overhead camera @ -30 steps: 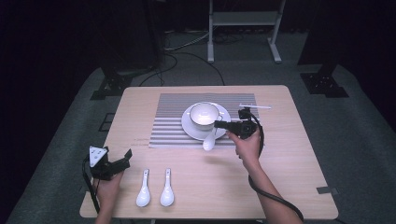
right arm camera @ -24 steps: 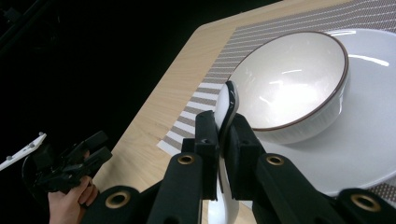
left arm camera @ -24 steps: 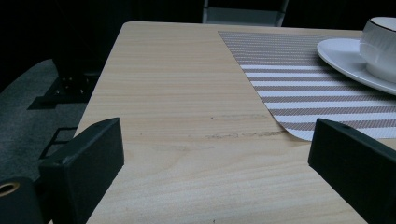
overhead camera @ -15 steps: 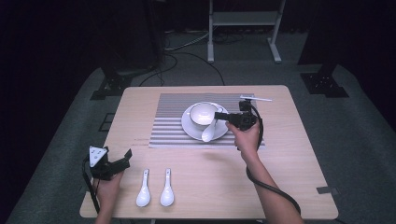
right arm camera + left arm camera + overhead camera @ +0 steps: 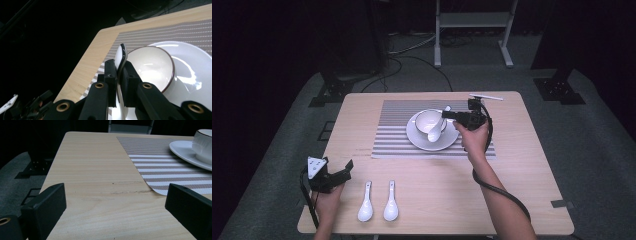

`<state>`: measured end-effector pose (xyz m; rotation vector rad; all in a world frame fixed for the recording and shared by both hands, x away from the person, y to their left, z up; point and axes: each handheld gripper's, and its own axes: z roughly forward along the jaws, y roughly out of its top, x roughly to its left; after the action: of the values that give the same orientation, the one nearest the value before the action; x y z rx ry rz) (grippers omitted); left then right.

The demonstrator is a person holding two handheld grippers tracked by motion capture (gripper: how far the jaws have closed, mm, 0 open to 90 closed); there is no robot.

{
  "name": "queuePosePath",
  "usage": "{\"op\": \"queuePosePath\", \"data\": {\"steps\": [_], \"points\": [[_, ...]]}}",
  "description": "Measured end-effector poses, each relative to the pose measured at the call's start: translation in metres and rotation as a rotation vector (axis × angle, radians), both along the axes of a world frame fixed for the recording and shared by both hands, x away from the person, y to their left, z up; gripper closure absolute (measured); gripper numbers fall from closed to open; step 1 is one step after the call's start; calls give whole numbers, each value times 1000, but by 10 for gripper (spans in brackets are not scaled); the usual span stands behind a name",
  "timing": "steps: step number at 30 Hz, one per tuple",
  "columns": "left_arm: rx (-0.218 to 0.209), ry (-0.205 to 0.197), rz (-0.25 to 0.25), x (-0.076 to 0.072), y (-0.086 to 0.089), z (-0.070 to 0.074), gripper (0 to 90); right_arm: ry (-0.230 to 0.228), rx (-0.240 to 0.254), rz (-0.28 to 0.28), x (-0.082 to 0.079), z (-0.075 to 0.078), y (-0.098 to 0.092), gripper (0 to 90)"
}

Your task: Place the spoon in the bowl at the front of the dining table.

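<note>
A white cup (image 5: 428, 120) stands on a white saucer (image 5: 432, 144) on a striped placemat (image 5: 392, 135). My right gripper (image 5: 447, 114) is shut on the handle of a white spoon (image 5: 435, 131), which hangs bowl-down over the saucer beside the cup. In the right gripper view the jaws (image 5: 118, 67) pinch the spoon handle (image 5: 121, 56) in front of the cup (image 5: 152, 65) and saucer (image 5: 195, 75). My left gripper (image 5: 343, 170) rests at the table's front left, open, with nothing between its jaws (image 5: 115, 195). Two more white spoons (image 5: 366, 207) (image 5: 391, 205) lie near the front edge.
A thin white object (image 5: 486, 96) lies at the table's back right edge. A metal stand (image 5: 472, 20) and cables are on the floor behind the table. A small piece of tape (image 5: 562, 203) is stuck near the front right corner.
My right gripper has lifted the spoon and carried it away from the person, from the saucer's near rim to beside the cup. The left gripper has stayed still.
</note>
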<state>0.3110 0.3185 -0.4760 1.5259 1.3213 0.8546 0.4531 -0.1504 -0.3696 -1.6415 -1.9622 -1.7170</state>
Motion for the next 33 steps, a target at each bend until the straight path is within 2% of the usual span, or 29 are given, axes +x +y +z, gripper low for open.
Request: {"op": "queuePosePath", "data": {"steps": [7,17,21,28,33], "points": [[-2,0,-2,0,0,0,22,-9,-2,-33,10,4,1,842],[-1,0,-2,0,0,0,22,22,14,-78,26,1,3,842],[0,-1,-3,0,0,0,22,46,44,-112,30,-5,0,842],[1,0,-6,0,0,0,22,69,49,-150,33,-17,-4,842],[1,0,-6,0,0,0,22,81,29,-165,34,-27,-6,842]]}}
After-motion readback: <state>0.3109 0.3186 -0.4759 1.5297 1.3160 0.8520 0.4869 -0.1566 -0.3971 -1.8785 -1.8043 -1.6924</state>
